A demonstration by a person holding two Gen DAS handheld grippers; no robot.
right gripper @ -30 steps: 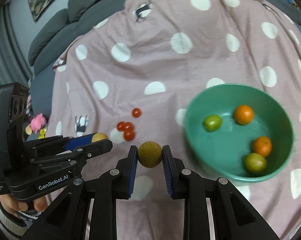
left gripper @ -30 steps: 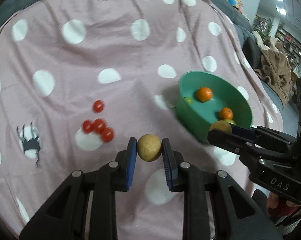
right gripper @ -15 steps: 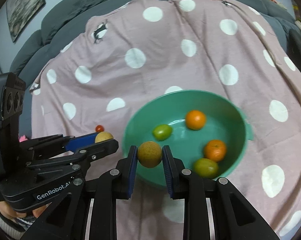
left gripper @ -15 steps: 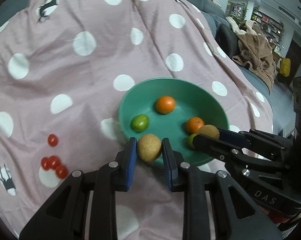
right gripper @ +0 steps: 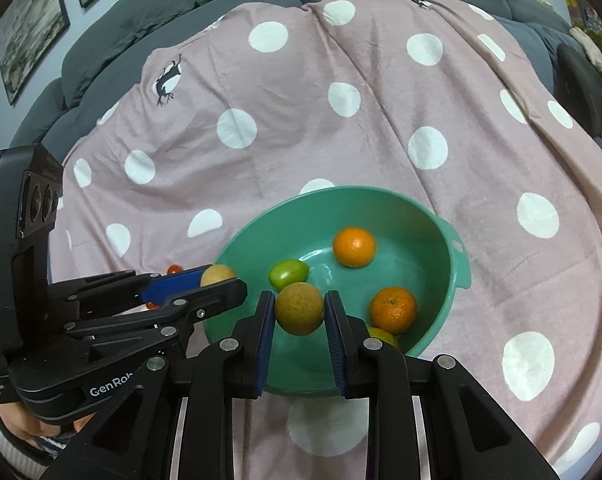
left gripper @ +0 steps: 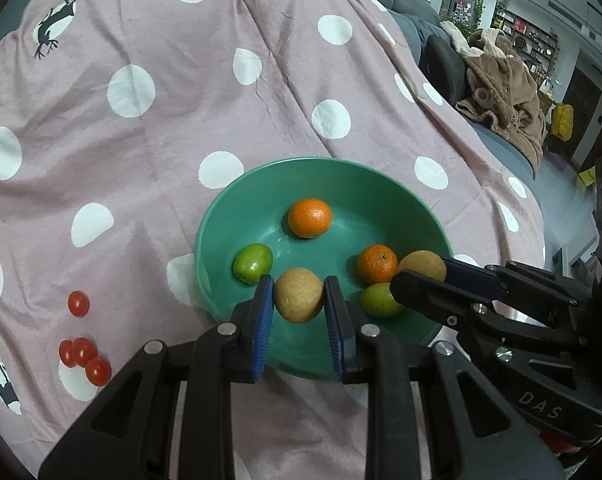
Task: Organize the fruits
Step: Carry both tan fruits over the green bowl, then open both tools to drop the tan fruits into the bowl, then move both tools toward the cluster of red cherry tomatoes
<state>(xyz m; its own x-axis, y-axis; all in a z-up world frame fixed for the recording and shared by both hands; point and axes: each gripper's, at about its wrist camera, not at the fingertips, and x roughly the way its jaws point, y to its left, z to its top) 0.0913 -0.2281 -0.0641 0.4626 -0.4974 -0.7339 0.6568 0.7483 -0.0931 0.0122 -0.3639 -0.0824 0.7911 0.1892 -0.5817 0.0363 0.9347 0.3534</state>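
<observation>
A green bowl (left gripper: 381, 184) (right gripper: 453, 248) sits on a pink dotted cloth and holds two oranges (left gripper: 310, 218) (right gripper: 354, 247) and two green fruits (left gripper: 253, 263) (right gripper: 288, 274). My left gripper (left gripper: 299, 300) is shut on a tan round fruit (left gripper: 299, 295) over the bowl's near rim. My right gripper (right gripper: 299, 312) is shut on a brown round fruit (right gripper: 299, 309), also over the near rim. Each gripper shows in the other's view: the right (left gripper: 421, 276), the left (right gripper: 221, 280). Several cherry tomatoes (left gripper: 84, 350) lie on the cloth to the left.
The pink cloth (left gripper: 161, 112) covers a grey sofa (right gripper: 141, 20). A brown blanket (left gripper: 505, 88) lies on furniture at the right. A hand (right gripper: 33, 428) holds the left gripper at the lower left.
Both grippers have moved from over the cherry tomatoes toward the green bowl and closer together, each still holding its fruit. The bowl now sits right in front of both.
</observation>
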